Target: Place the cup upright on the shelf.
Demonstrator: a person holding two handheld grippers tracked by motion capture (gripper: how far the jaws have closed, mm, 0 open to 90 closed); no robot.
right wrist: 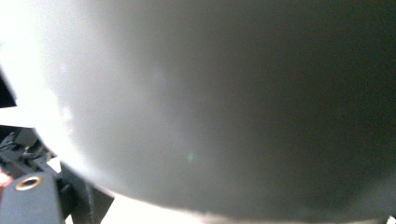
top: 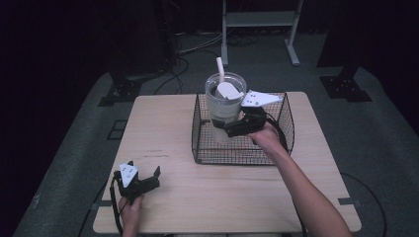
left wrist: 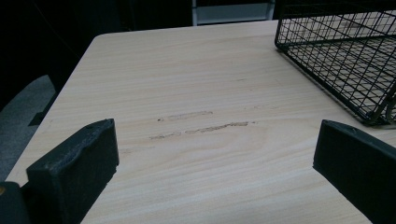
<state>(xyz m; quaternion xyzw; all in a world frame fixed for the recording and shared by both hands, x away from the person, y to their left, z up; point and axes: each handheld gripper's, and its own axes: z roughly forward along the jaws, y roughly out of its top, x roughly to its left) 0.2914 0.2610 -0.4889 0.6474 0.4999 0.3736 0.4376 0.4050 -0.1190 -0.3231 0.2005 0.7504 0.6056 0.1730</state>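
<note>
While your right tongs [top: 228,129] grip the clear tumbler [top: 223,101] low on its side, the cup stands upright above the wire basket [top: 284,116], its base down among the mesh walls; whether it touches the basket floor cannot be told. A white lid piece [top: 228,90] and a pale straw [top: 220,68] sit at the cup's mouth, the straw tilted slightly toward the far-left. Your right hand [top: 267,138] reaches in over the basket's near rim. From the right gripper view the tumbler's wall [right wrist: 224,102] presses close against the lens, blurred grey, with nothing sharper to read.

Your left tongs [top: 144,180] rest on the counter [top: 163,128] near its near-left corner, jaws spread wide and holding nothing. In the left gripper view bare wood shows between the two black jaws, with a faint scuff mark [left wrist: 201,127] ahead and the basket's corner [left wrist: 336,51] at upper right, well apart from those tongs. Your left hand [top: 131,210] holds the handle from below.
</note>
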